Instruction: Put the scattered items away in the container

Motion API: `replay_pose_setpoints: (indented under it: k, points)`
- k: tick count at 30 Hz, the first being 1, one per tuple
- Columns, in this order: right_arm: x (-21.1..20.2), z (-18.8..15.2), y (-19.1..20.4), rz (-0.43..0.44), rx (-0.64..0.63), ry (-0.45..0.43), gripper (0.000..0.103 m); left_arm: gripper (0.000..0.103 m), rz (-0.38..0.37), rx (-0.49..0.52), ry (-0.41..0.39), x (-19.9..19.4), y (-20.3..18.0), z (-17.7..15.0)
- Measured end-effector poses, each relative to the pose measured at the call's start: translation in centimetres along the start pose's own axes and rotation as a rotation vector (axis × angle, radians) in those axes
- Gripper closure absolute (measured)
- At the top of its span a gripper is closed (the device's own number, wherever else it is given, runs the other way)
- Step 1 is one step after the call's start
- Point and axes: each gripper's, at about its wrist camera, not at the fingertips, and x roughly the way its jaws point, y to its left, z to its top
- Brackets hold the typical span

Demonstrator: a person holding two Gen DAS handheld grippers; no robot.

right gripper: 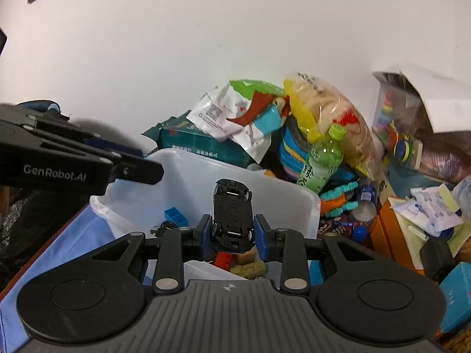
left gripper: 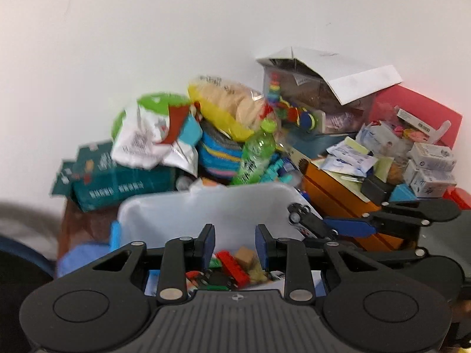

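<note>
A translucent white bin stands in front of me, holding a red brick, a tan block and other small toys. My left gripper hangs above the bin, jaws apart, with nothing between its blue pads. My right gripper is shut on a black toy car that shows its underside and wheels, above the bin. In the left wrist view the right gripper holds the car at the bin's right rim. A blue brick lies inside the bin.
Behind the bin a pile leans on the white wall: a green bottle, a yellow snack bag, a teal box, a white pouch. An orange box with packets and a clear toy box stand right.
</note>
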Motion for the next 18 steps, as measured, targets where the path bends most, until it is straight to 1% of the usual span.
replay_pose_setpoints:
  k: [1,2,4,6,8,9,10,12,14,15,16,18]
  points:
    - [-0.1,-0.2,0.0,-0.001,-0.005,-0.002,0.069,0.054,-0.016,0.008,0.008,-0.1,0.0,-0.7]
    - [-0.3,-0.3,-0.1,-0.004,-0.012,-0.006,0.069,0.038,-0.026,0.022,0.020,-0.2,-0.2,-1.7]
    - [-0.4,-0.4,-0.4,-0.003,-0.010,-0.010,0.069,0.025,-0.044,0.048,0.048,-0.4,-0.7,-4.1]
    - [0.1,-0.4,-0.7,-0.001,-0.001,0.002,0.069,0.025,-0.050,0.072,0.101,0.2,-1.4,-6.5]
    - [0.8,-0.5,-0.8,0.001,0.003,0.030,0.069,0.025,-0.030,0.074,0.175,1.8,-2.1,-8.7]
    - [1.2,-0.6,-0.9,0.003,0.008,0.045,0.068,0.025,-0.025,0.074,0.197,2.6,-2.4,-9.6]
    - [1.5,-0.7,-0.9,0.001,0.016,0.052,0.068,0.025,-0.021,0.088,0.207,3.4,-2.7,-10.3]
    - [1.4,-0.9,-1.0,-0.002,0.030,0.048,0.064,0.025,0.008,0.157,0.222,5.2,-3.5,-11.6]
    - [1.2,-0.9,-1.1,-0.005,0.026,0.042,0.064,0.029,0.014,0.223,0.225,6.7,-3.9,-12.5]
    - [0.9,-1.0,-1.1,-0.008,0.025,0.035,0.064,0.031,-0.004,0.236,0.229,7.3,-3.9,-12.8]
    - [0.6,-0.9,-1.2,-0.009,0.025,0.026,0.064,0.038,-0.019,0.239,0.236,7.8,-3.8,-12.9]
    - [-0.1,-0.8,-1.4,-0.010,0.027,0.002,0.064,0.043,-0.001,0.242,0.236,8.4,-3.4,-13.1]
